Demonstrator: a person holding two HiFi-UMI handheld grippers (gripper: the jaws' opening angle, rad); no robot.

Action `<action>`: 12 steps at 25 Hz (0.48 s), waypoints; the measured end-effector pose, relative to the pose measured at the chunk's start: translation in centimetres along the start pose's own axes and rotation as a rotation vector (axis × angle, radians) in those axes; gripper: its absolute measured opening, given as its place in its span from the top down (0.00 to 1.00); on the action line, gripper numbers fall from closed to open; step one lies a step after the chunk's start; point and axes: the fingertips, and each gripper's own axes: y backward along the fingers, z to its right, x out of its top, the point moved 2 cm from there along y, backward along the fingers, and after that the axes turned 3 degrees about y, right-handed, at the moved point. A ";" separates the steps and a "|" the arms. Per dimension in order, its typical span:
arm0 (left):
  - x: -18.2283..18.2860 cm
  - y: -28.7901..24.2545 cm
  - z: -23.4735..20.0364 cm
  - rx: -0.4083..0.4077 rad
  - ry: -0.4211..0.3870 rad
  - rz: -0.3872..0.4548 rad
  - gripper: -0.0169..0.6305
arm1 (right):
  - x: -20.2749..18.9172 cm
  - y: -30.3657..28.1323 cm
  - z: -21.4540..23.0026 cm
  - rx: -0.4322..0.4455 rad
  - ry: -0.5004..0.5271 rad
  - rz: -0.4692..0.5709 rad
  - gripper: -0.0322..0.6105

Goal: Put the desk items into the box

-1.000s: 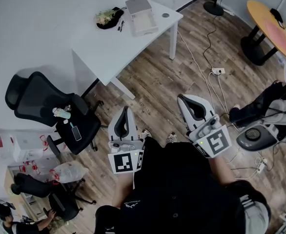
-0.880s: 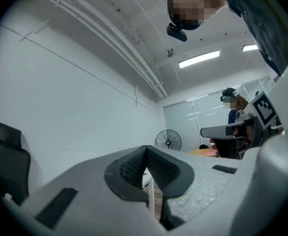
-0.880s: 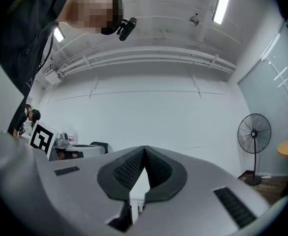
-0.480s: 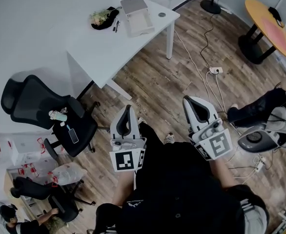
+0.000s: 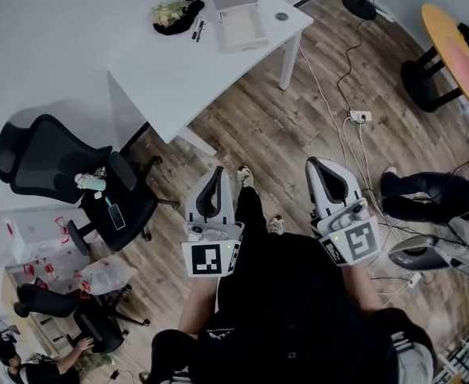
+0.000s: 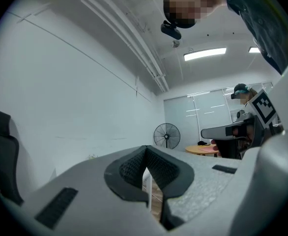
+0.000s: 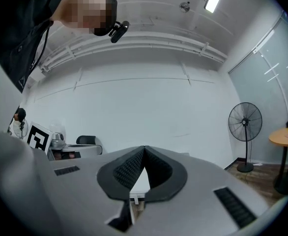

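A white desk (image 5: 178, 70) stands well ahead of me in the head view. On its far end lie an open white box (image 5: 236, 14) with its lid tipped back, a black object with dried flowers (image 5: 174, 10), pens (image 5: 198, 29) and a small round disc (image 5: 281, 16). My left gripper (image 5: 217, 174) and right gripper (image 5: 319, 166) are held at waist height over the wooden floor, far short of the desk. Both are shut and hold nothing. The left gripper (image 6: 145, 150) and right gripper (image 7: 144, 150) views show their pads closed together, pointing towards the white wall.
A black office chair (image 5: 58, 166) carrying a bottle and a phone stands at the left. Cables and a power strip (image 5: 359, 116) run across the floor on the right. Further right are a round orange table (image 5: 458, 54), a standing fan (image 7: 244, 119) and a seated person's legs (image 5: 426, 190).
My view has shifted a little towards the desk and a foot has stepped forward. Both grippers stay shut at waist height.
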 end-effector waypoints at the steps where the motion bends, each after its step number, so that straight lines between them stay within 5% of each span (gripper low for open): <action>1: -0.1 -0.9 -0.6 0.002 0.002 -0.001 0.97 | -0.3 -1.0 0.4 0.000 -0.002 -0.006 0.95; 12: 0.7 -15.1 -7.9 -0.058 0.025 0.015 0.97 | 0.8 -14.0 6.3 -0.042 0.039 -0.020 0.95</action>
